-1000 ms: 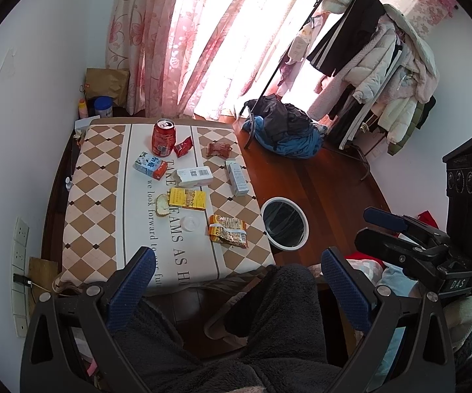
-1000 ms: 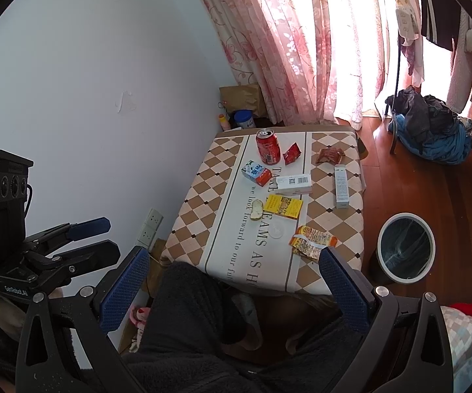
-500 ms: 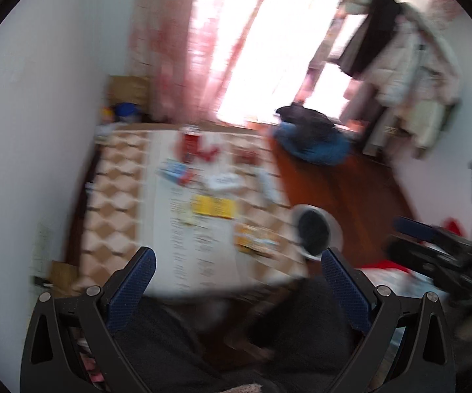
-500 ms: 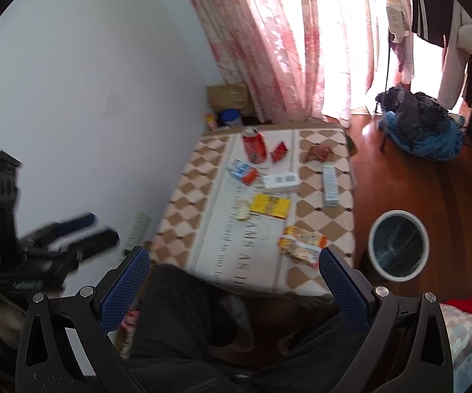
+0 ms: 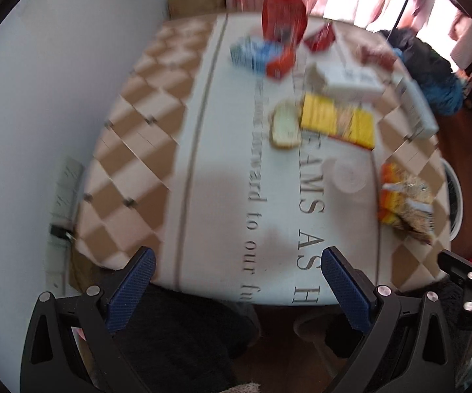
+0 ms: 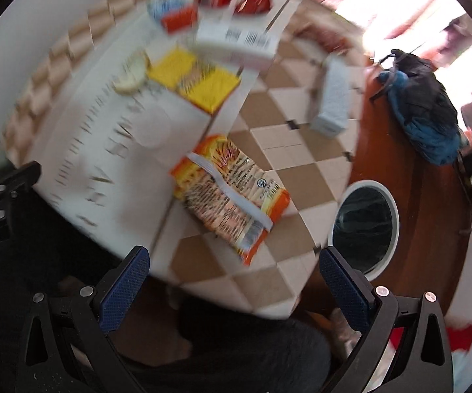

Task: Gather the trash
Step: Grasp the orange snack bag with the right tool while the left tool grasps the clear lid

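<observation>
Trash lies scattered on a low table with a checked cloth (image 5: 137, 170): a red can (image 5: 283, 21), a blue and red carton (image 5: 262, 54), a white box (image 5: 347, 80), a yellow packet (image 5: 337, 121), a bread slice (image 5: 285, 129) and an orange snack bag (image 6: 232, 196). A white-rimmed bin (image 6: 365, 226) stands on the floor right of the table. My left gripper (image 5: 237, 288) hangs open over the table's near edge. My right gripper (image 6: 234, 285) is open just short of the orange snack bag (image 5: 406, 203). Both hold nothing.
A long white box (image 6: 332, 98) lies near the table's right edge. A dark blue bundle of clothes (image 6: 429, 118) sits on the wooden floor beyond. A person's dark-clad legs (image 6: 236, 350) are below the grippers. A white wall with a socket strip (image 5: 62, 203) is at left.
Both grippers have dropped down and forward toward the table, so the trash looks much larger and blurred. The right one has swung toward the orange bag and bin. Both stay open.
</observation>
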Demonstrator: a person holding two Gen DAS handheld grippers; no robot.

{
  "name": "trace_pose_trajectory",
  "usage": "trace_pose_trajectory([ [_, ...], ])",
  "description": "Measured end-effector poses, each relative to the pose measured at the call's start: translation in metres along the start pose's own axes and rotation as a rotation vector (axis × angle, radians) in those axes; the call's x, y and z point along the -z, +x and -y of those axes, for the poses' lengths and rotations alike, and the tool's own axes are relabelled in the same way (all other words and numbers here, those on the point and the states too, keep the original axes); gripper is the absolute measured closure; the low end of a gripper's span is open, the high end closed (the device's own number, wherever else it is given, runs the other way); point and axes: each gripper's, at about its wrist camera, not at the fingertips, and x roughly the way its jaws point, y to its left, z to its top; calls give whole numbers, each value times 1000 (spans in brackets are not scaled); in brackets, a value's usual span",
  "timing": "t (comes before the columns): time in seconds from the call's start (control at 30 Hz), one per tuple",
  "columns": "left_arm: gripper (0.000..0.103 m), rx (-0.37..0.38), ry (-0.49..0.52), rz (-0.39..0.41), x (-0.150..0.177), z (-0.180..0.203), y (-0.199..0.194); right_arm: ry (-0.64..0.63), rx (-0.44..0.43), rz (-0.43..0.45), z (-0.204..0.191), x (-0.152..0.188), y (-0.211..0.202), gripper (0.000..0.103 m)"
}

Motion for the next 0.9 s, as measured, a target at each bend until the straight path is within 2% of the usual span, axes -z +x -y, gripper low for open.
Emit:
trace_pose_trajectory([
  [0.1, 0, 7, -16, -50, -1, 9, 26, -59, 16, -57, 2, -18, 39, 0],
  [0.2, 0, 6, -8, -68, -3, 16, 39, -115, 14, -67, 3, -31, 62, 0],
  [0.3, 0, -8, 15, -81, -4, 21, 45, -112, 5, -83, 9, -39, 81, 0],
  [0.4, 0, -12, 28, -82, -6, 24, 47, -18, -64, -83, 24, -39, 91, 0],
  [0.5, 0, -19, 41, -71, -6, 25, 46, 90, -118, -64, 39, -28, 94, 7],
  [0.57, 0, -23, 53, -63, -8, 27, 44, 160, -110, -26, 52, -19, 93, 18],
  [0.63, 0, -29, 71, -49, -10, 30, 38, 229, -101, -4, 61, -6, 88, 36],
  [0.67, 0, -26, 78, -43, -9, 32, 35, 262, -101, -1, 65, -1, 87, 38],
  [0.77, 0, 0, 103, -23, -13, 42, 21, 438, -148, 20, 85, 25, 88, 41],
  [0.9, 0, 51, 140, 0, -22, 64, 9, 585, -189, 47, 105, 55, 90, 43],
])
